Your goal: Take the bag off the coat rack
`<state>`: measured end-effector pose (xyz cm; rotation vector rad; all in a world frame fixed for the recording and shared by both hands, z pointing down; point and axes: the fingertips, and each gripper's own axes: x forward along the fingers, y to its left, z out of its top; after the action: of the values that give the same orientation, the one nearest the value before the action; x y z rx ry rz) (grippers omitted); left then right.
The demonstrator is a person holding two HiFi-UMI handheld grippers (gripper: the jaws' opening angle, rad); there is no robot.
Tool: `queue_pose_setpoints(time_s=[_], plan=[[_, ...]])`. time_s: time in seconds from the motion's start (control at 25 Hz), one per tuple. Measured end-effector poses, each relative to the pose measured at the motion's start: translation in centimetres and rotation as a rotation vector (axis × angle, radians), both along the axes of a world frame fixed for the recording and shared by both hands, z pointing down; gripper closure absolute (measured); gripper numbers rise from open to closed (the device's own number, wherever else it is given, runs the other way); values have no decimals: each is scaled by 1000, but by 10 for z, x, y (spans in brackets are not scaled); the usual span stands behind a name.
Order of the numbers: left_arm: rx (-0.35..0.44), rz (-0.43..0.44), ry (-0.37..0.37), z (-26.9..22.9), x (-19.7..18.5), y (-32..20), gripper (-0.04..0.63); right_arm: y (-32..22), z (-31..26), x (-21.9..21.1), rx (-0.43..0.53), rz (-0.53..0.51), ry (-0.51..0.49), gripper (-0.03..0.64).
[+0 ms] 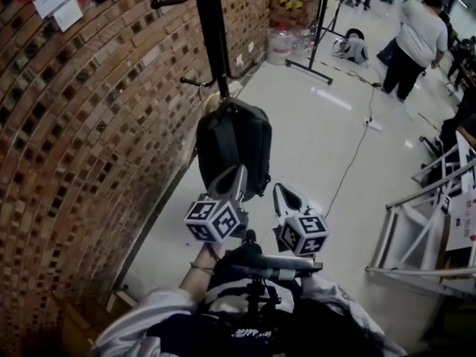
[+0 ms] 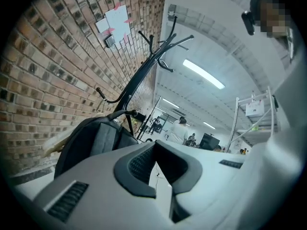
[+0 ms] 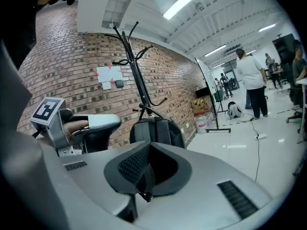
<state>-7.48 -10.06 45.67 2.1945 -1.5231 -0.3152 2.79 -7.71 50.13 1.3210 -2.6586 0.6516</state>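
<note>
A black backpack hangs by its top loop from a low hook of the black coat rack, which stands by the brick wall. My left gripper points at the bag's lower part and stops just short of it. Its jaws stand a narrow gap apart with nothing between them. To its right, my right gripper is shut and empty. The left gripper view has the backpack close at the left, under the coat rack. In the right gripper view the backpack hangs straight ahead beyond the right gripper.
The curved brick wall runs along the left. A person stands at the back right. A cable crosses the pale floor. Metal shelving frames stand at the right, with a stand and water bottle at the back.
</note>
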Motion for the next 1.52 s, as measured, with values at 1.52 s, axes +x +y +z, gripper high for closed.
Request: queue_pose_setpoints(time_s=[1.52], plan=[[-41,-351,-3,16,-26,-212,465,-193,-3,7,-10,-216,78,606]])
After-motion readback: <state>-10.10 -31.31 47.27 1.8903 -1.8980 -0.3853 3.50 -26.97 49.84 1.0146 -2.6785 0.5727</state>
